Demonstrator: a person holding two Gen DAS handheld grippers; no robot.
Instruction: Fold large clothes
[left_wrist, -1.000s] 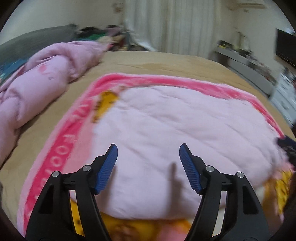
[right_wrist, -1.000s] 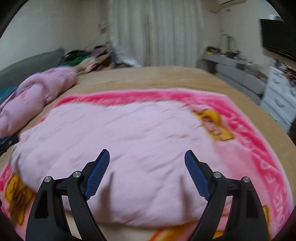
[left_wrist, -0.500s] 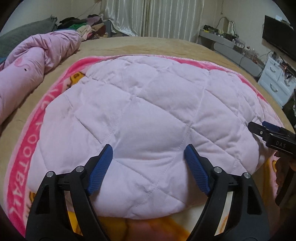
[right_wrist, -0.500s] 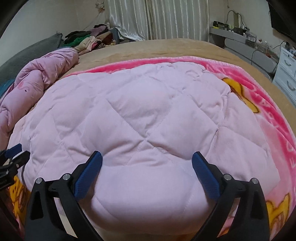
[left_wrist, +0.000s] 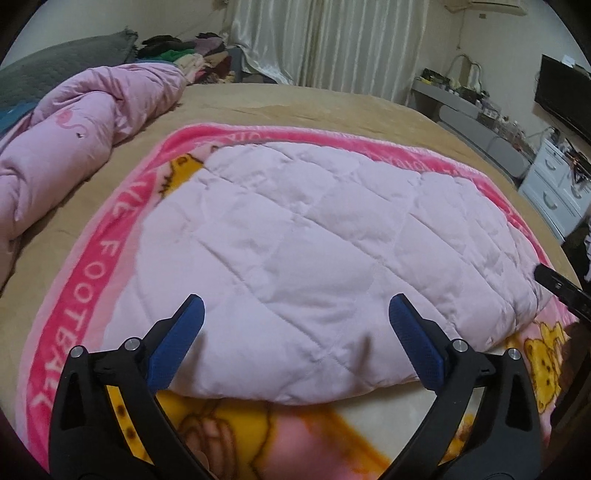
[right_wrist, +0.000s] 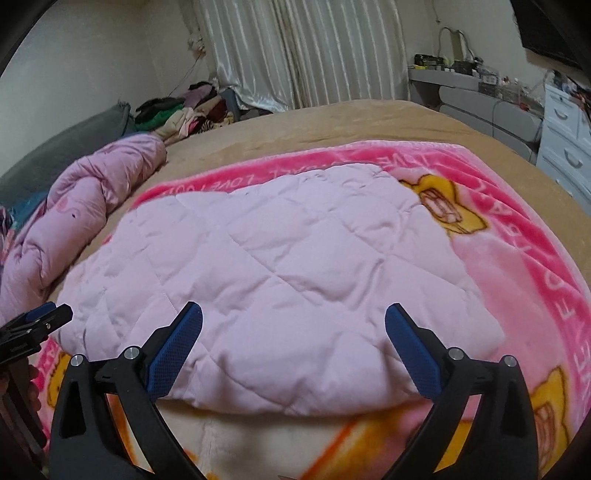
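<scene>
1. Quilted pale-pink fabric fills the middle of both my wrist views: a padded garment (left_wrist: 325, 236), stitched in large diamonds, puffy, folded into a rounded oblong. It lies flat on a fleece blanket (left_wrist: 92, 266), which lies on the bed.
2. My left gripper (left_wrist: 295, 332) sits at 6 o'clock in its own view. Its black arms end in ribbed blue pads (left_wrist: 177, 343). The jaws are opening and stand wide, with nothing pinched. The garment's near edge lies below and between them.
3. My right gripper (right_wrist: 293, 336) looks the same at 6 o'clock in its view. Its jaws are spread fully, gripping nothing, and hover over the garment's near edge.
4. The blanket is plush, with a hot-pink border, and a yellow cartoon bear (left_wrist: 546, 354) shows near the corner at 4 o'clock. White letters on the left border read "FOOTBALL".
5. In the right view the far border carries upside-down letters (right_wrist: 258, 181). I read "LOVE" there; the rest is too blurred.
6. A tan bedspread (left_wrist: 295, 103) shows smooth beyond the blanket at 12 o'clock.
7. A bunched pink duvet (left_wrist: 74, 129), glossy and printed with a flamingo, lies at 10 o'clock.
8. Only the left view shows a dark television (left_wrist: 565, 99) at 2 o'clock. The right gripper's black tip enters at 3 o'clock.
9. Only the right view shows the left gripper's tip at 8 o'clock. White drawers (right_wrist: 565, 147) stand large at 2 o'clock.
10. Both views show pale pleated curtains (right_wrist: 306, 51) at 12 o'clock and a heap of clothes (right_wrist: 181, 114) at 11 o'clock.
</scene>
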